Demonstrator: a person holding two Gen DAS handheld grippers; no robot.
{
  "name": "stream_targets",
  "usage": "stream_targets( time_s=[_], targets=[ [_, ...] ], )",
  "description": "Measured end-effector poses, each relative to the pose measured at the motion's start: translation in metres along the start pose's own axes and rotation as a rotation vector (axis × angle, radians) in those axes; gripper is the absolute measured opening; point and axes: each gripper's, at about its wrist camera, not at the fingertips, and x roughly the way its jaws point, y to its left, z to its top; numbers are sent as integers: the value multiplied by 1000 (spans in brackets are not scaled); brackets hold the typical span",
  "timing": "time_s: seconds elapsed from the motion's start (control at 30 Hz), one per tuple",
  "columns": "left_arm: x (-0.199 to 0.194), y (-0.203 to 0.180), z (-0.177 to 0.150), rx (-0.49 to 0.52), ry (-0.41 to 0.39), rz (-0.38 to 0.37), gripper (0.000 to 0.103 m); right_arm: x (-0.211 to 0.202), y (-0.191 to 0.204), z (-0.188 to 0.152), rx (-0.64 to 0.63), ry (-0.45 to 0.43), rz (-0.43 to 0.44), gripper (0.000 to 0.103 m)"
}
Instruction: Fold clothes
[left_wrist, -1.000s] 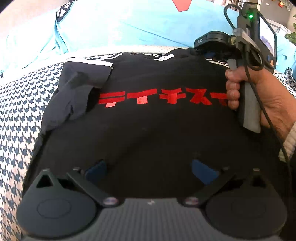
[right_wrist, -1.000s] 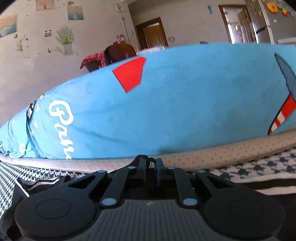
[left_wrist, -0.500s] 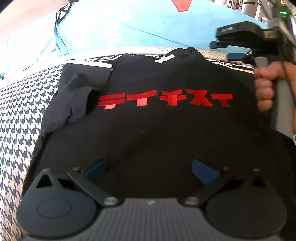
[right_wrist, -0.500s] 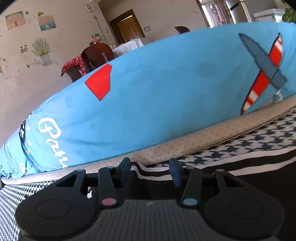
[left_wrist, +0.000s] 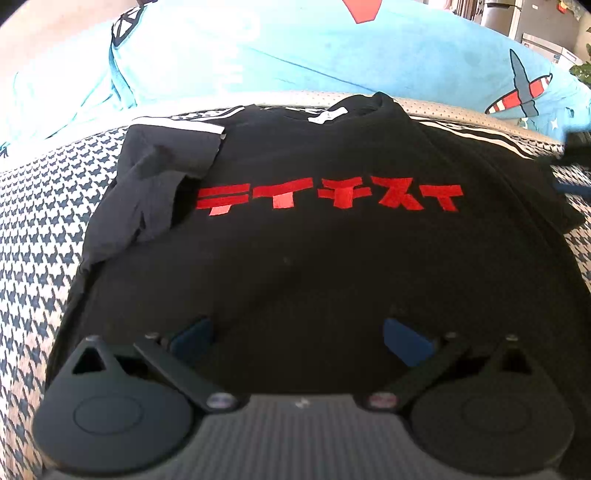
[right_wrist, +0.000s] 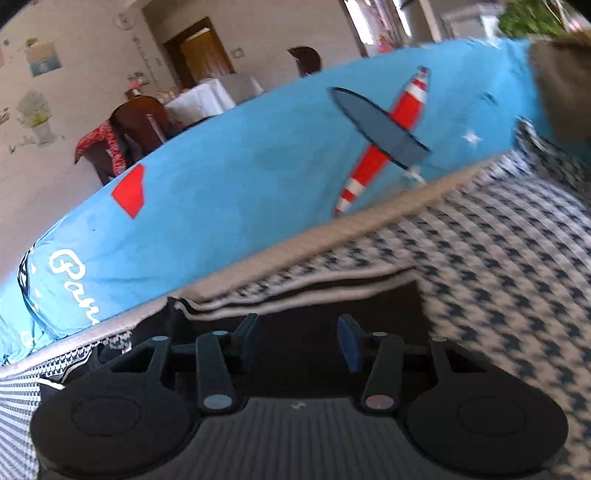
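On our checked bed cover (left_wrist: 40, 206) we are holding both tongs, left gripper (left_wrist: 299, 338) and right gripper (right_wrist: 297, 343), apart over the black shirt (left_wrist: 314, 258), ready for folding.

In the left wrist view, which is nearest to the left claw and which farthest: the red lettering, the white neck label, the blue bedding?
From the left claw:
1. Red lettering, mid-shirt.
2. White neck label, at the collar.
3. Blue bedding, behind the shirt.
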Motion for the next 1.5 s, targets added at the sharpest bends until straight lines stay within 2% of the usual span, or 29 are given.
stream_targets(
  time_s=[0.07, 0.33, 0.5, 0.73, 0.83, 0.87, 0.9, 0.97, 1.13, 1.33, 1.5],
  targets=[
    [-1, -1, -1, 4, -3, 3, 103, -8, -12, -4, 36, 30, -35, 46],
    [-1, -3, -3, 10, -12, 9, 103, -36, -44, -21, 144, 79, -77, 49],
    [0, -4, -4, 11, -15, 13, 103, -49, -52, -29, 189, 85, -69, 49],
    [0, -4, -5, 15, -23, 15, 103, -39, -43, -34, 192, 68, 3, 49],
    [-1, -3, -5, 16, -25, 15, 103, -34, -37, -35, 189, 48, -7, 49],
    [-1, -3, -6, 16, -25, 15, 103, -33, -34, -35, 177, 39, -18, 45],
    [-1, -3, -6, 16, -26, 15, 103, -32, -30, -36, 149, 33, -36, 32],
    [-1, -3, -7, 15, -26, 14, 103, -30, -22, -38, 88, 23, -75, 13],
    [-1, -4, -8, 15, -24, 14, 103, -35, -16, -41, 33, -17, -184, 7],
    [0, -5, -9, 19, -26, 17, 103, -46, -26, -39, 84, -32, -230, 6],
    [1, -5, -10, 21, -29, 20, 103, -46, -26, -42, 100, -4, -260, 6]
  ],
)
